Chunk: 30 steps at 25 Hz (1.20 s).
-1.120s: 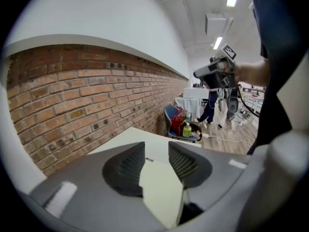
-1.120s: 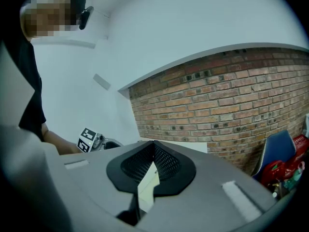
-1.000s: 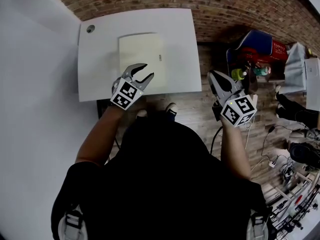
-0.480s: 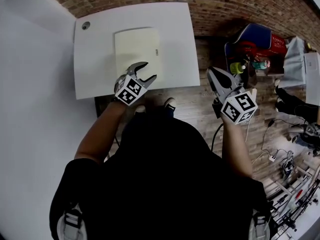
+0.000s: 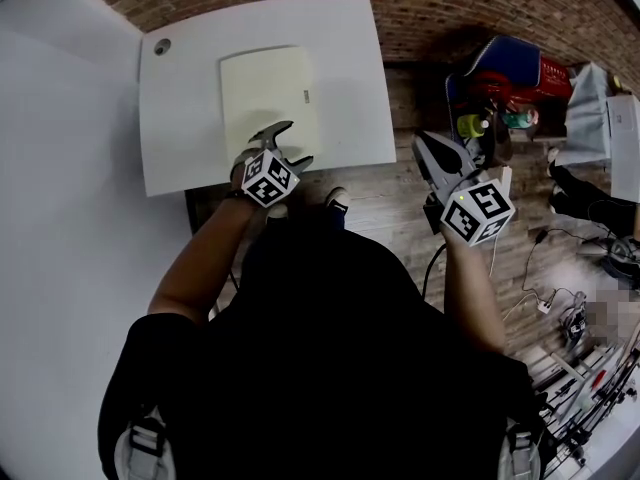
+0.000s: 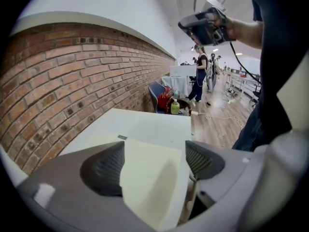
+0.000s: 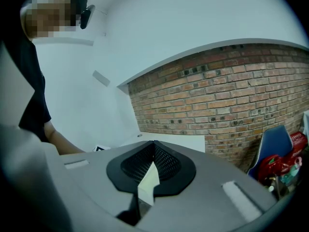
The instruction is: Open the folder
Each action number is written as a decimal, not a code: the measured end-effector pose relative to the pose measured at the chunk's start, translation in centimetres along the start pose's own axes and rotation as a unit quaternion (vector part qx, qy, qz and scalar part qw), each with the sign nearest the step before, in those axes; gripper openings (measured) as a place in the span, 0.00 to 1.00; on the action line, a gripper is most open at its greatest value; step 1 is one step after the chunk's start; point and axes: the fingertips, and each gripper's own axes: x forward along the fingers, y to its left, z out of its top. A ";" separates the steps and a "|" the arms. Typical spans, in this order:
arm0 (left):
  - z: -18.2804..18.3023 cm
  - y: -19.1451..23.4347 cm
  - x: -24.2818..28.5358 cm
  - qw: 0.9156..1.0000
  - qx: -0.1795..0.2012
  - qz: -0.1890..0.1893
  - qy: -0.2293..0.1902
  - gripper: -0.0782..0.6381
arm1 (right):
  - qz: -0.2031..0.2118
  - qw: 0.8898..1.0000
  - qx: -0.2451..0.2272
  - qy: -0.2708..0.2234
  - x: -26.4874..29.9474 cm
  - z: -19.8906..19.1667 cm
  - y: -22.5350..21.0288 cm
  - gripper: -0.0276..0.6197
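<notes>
A pale cream folder [image 5: 268,93] lies shut and flat on the white table [image 5: 350,68]. My left gripper [image 5: 290,143] hangs over the folder's near edge, angled downward. Its jaws have just been opening and stand wide. In the left gripper view the folder [image 6: 154,178] shows in the gap of the left gripper [image 6: 153,146], and neither pad presses on it. My right gripper [image 5: 428,148] is held off the table's right side, above the wooden floor. In the right gripper view the right gripper [image 7: 154,146] has its pads meeting at the tip, with nothing held.
A round grommet [image 5: 162,46] sits in the table's far left corner. A brick wall [image 5: 450,8] runs behind the table. Right of it stand a blue chair with a red bag [image 5: 510,73] and a green bottle [image 5: 472,125]. Cables lie on the floor [image 5: 540,308].
My left gripper has sunk toward the folder's near edge and its jaws have spread wider. The right gripper has stayed where it was.
</notes>
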 end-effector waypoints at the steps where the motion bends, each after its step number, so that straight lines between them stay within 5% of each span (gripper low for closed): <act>1: -0.1 -0.2 0.3 1.000 0.008 0.003 0.001 0.64 | 0.000 1.000 0.000 0.001 -0.1 -0.1 0.0 0.05; 11: -1.9 -1.5 3.2 0.997 0.069 0.012 0.037 0.67 | -0.004 1.000 0.001 0.003 -0.6 -0.5 -0.5 0.05; 30: -4.0 -0.5 5.6 0.976 0.186 0.078 0.077 0.69 | -0.009 1.000 0.007 0.008 -0.8 -1.0 -1.2 0.05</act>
